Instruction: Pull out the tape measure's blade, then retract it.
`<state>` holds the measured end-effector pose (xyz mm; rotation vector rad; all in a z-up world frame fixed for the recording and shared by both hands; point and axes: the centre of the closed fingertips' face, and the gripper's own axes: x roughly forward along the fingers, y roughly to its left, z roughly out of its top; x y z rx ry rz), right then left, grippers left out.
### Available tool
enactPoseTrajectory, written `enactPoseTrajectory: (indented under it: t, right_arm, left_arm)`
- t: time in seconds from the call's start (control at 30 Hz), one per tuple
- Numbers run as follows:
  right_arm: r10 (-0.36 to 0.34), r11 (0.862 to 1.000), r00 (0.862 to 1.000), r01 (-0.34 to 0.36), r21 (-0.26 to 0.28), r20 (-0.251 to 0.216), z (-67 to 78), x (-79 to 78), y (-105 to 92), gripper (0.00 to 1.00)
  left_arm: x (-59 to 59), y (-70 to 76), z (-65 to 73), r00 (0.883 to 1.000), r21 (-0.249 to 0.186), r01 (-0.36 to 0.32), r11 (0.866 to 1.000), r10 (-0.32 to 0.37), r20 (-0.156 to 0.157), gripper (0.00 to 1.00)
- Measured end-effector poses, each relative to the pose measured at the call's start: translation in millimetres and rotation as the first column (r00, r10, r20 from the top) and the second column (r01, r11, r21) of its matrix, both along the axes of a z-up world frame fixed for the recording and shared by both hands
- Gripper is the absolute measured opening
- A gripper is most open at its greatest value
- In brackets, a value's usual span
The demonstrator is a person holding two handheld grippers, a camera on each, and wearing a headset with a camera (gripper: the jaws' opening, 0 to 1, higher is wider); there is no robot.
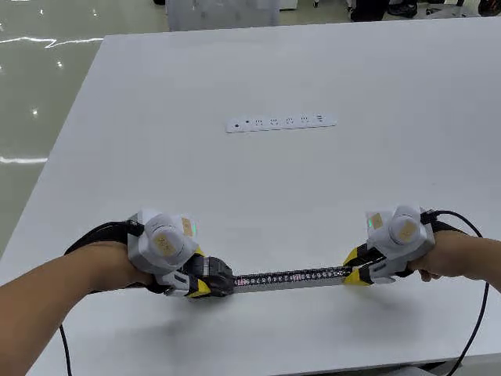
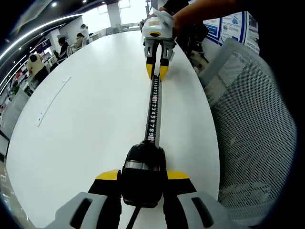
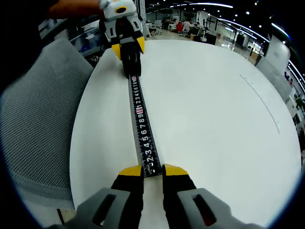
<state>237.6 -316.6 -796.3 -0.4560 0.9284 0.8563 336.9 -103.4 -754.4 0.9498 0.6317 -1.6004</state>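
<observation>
currently the left gripper [image 1: 205, 280], grey-bodied with yellow-tipped jaws, is clamped on the black, rounded plastic tape measure case [image 1: 218, 276], one jaw on each flank; in the left gripper view the case [image 2: 143, 167] sits squarely between the yellow tips, low on the table surface. the narrow metal blade [image 1: 293, 276], printed with black and red numerals, is drawn out of the case and runs straight across to the right gripper [image 1: 354, 266], lying flat just above or on the broad white rectangular table [image 1: 274, 180]; cannot tell whether it touches along its length. the right gripper's jaws are pressed nearly together on the blade's free end: in the right gripper view the blade [image 3: 141, 119] ends in the slim gap between the yellow tips, low numerals nearest, counting up toward the case [image 3: 131, 59] at the far end, where the left gripper [image 3: 127, 47] holds it. in the left gripper view the right gripper [image 2: 156, 71] appears at the far end of the blade [image 2: 153, 109], held by a hand. both grippers work near the table's near edge, well apart from each other, the blade spanning between them. a flat white multi-socket power strip [image 1: 282, 122] lies farther back near the table's middle, well apart from the tape. a grey mesh chair back [image 2: 257, 124] stands beside the near edge. a black cable [image 1: 481, 313] trails from the right gripper past the wrist.
</observation>
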Motion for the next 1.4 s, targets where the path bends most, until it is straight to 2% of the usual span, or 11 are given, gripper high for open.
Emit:
enactPoseTrajectory:
  t: [0.37,0.93,1.1,1.4]
  right_arm:
    - [-0.014,1.000,1.000,0.014,-0.004,-0.015,-0.1,-6.0,-11.0,0.13]
    - [-0.020,1.000,1.000,0.019,-0.006,-0.020,0.2,-8.7,-15.4,0.13]
    - [-0.031,0.999,0.999,0.030,-0.012,-0.027,-0.5,-12.4,-24.8,0.13]
    - [-0.056,0.998,0.998,0.055,-0.011,-0.023,0.2,-11.8,-22.0,0.14]
  left_arm:
    - [0.4,0.2,-0.4,1.000,-0.002,-0.003,1.000,0.003,-0.002,0.30]
    - [-0.5,0.7,-0.2,1.000,-0.002,-0.001,1.000,0.001,-0.002,0.30]
    - [-0.3,0.5,-0.4,1.000,-0.006,-0.005,1.000,0.005,-0.003,0.30]
    - [0.0,-0.5,-0.8,1.000,-0.004,-0.001,1.000,0.001,-0.001,0.30]
